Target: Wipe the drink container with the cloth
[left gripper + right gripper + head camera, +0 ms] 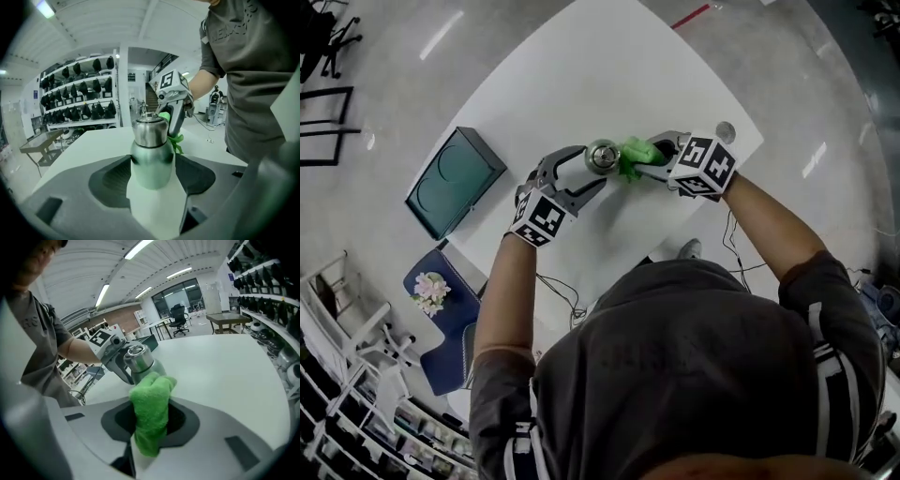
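A steel drink bottle with a pale green body (151,157) stands upright on the white table (609,66). My left gripper (152,180) is shut on its lower body. In the head view the bottle's cap (602,155) shows between the two grippers. My right gripper (151,427) is shut on a bright green cloth (151,413), and the cloth's end touches the bottle (140,363) at its side. From the left gripper view the cloth (174,139) shows just behind the bottle, with the right gripper (176,105) above it.
A dark green tray (455,180) lies at the table's left edge. A small round lid (726,131) sits near the right edge. Shelves with dark gear (79,101) stand beyond the table. A chair with a flower cushion (436,300) is below the table's left.
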Demonstrator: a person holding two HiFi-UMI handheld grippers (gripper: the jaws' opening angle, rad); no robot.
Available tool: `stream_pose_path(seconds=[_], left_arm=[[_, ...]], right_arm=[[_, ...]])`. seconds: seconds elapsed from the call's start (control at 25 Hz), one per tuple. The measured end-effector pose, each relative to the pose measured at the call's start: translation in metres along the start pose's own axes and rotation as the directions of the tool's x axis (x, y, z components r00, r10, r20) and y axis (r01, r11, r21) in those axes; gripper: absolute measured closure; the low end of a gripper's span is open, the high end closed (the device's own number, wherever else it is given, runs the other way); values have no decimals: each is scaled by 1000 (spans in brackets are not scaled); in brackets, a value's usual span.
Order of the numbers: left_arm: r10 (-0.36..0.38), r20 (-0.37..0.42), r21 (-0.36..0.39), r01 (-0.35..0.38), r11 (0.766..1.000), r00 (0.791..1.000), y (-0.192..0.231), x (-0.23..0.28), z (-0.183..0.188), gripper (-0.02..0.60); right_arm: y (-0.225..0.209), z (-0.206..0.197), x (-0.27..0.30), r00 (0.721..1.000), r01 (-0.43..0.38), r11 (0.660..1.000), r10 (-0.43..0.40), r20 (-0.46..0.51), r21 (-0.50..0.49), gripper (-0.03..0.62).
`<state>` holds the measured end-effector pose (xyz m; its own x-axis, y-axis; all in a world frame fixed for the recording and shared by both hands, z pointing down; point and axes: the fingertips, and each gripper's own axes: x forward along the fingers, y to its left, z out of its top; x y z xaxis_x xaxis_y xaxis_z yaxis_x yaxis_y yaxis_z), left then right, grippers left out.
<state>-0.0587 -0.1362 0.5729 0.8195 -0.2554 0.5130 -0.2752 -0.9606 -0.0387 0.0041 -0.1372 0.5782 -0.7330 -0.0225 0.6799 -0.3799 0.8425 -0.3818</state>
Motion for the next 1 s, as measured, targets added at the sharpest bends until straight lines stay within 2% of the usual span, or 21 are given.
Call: stream_pose_path(seconds=[0.04, 0.36, 0.44, 0.56, 0.72, 0.84, 0.92, 1.0], left_arm=[[-5, -4, 4, 5, 1000, 1000, 1, 2, -1, 310], [-11, -31, -4, 11, 1000, 999, 0, 3, 1, 314], [-5, -35, -5, 5, 1000, 999, 1, 3, 1, 314], [1, -42, -10, -1, 1000, 999, 1, 3, 0, 314], [4, -51, -16, -5, 1000, 999, 0, 3, 0, 314], [8, -58, -21, -9, 1000, 998, 1, 2, 2, 314], [9, -63, -26, -11, 1000, 998, 0, 3, 3, 315], [11, -63, -27, -12, 1000, 998, -1, 4, 3, 315]], right_arm=[[2, 0, 5, 1000, 6, 1000, -6, -9, -12, 510], [-8, -28, 41, 984, 118, 993, -118, -133, -12, 508], [-10, -32, 45, 982, 124, 992, -123, -140, -5, 508], [0, -28, 36, 984, 95, 995, -98, -148, -32, 508], [41, -16, 15, 990, -10, 998, 2, -142, -58, 508], [54, -14, 28, 984, -62, 995, 47, -171, -80, 508], [48, -22, 45, 980, -65, 996, 51, -194, -66, 508], [42, -31, 58, 977, -73, 997, 70, -201, -8, 508]])
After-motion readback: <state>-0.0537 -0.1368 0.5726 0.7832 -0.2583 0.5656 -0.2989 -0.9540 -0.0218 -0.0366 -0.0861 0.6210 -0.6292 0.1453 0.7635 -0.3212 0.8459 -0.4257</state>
